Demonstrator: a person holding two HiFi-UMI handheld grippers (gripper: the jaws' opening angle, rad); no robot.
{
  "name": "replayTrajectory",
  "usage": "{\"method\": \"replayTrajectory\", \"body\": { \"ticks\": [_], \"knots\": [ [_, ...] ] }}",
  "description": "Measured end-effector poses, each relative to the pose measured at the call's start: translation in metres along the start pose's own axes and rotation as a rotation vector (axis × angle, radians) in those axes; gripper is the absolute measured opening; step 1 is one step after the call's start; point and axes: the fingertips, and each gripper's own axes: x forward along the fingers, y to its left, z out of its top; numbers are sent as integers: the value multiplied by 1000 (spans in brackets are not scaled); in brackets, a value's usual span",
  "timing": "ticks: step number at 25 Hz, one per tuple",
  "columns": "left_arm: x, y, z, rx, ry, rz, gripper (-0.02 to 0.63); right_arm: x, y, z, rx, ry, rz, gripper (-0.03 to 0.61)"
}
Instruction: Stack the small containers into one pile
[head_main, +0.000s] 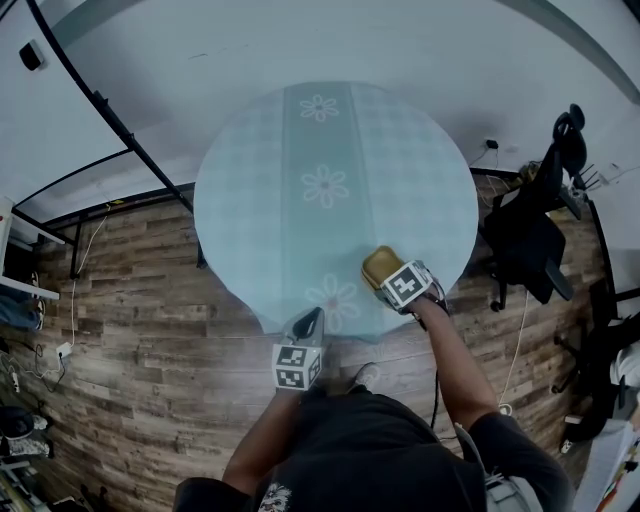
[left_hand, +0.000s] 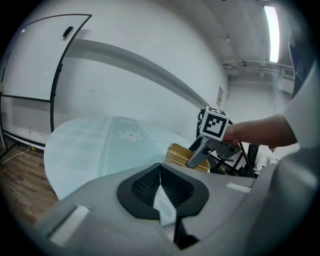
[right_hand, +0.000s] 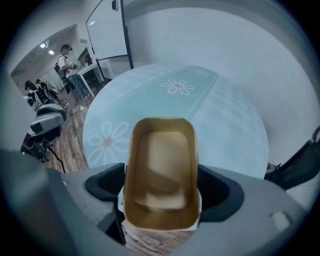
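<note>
**Tan container gripped at the table's lower right edge**
The right gripper (head_main: 395, 278) clamps its jaws on the sides of the tan container (right_hand: 161, 165). The left gripper (head_main: 310, 322), at lower centre by the round table (head_main: 300, 140) rim, has its jaws pressed together, empty.

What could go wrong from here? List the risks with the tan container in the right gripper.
1. The container is close to the table's near edge, so a slip could drop it to the floor.
2. The right gripper's jaws press its walls from both sides, and they might buckle.
3. The left gripper is shut and empty, so it gives no support.
</note>
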Motion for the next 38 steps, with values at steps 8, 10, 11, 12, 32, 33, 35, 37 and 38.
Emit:
{"method": "replayTrajectory", "body": {
  "ticks": [8,10,11,12,32,33,35,37,38],
  "knots": [
    [-5,-1,-3,1,3,8,6,5,3,-5,2,-8,3,483],
    [-8,-1,-3,1,2,9,6,4,5,-3,1,-23,4,485],
    [-10,-1,-4,2,1,10,6,2,2,-3,-11,-33,-18,485],
    [-12,-2,-5,2,-1,11,6,-1,1,0,-26,-57,-32,485],
    [-24,-33,25,46,-64,-9,6,-117,15,40,24,-541,-96,381],
    [-24,-35,28,52,-71,-10,6,-121,14,38,33,-565,-105,347],
    [-25,-38,34,63,-81,-13,6,-127,11,35,57,-606,-124,264],
    [-26,-41,38,74,-85,-16,6,-133,7,30,87,-639,-151,170],
    [-27,-43,39,78,-87,-17,6,-137,4,27,105,-659,-170,109]
  ]
}}
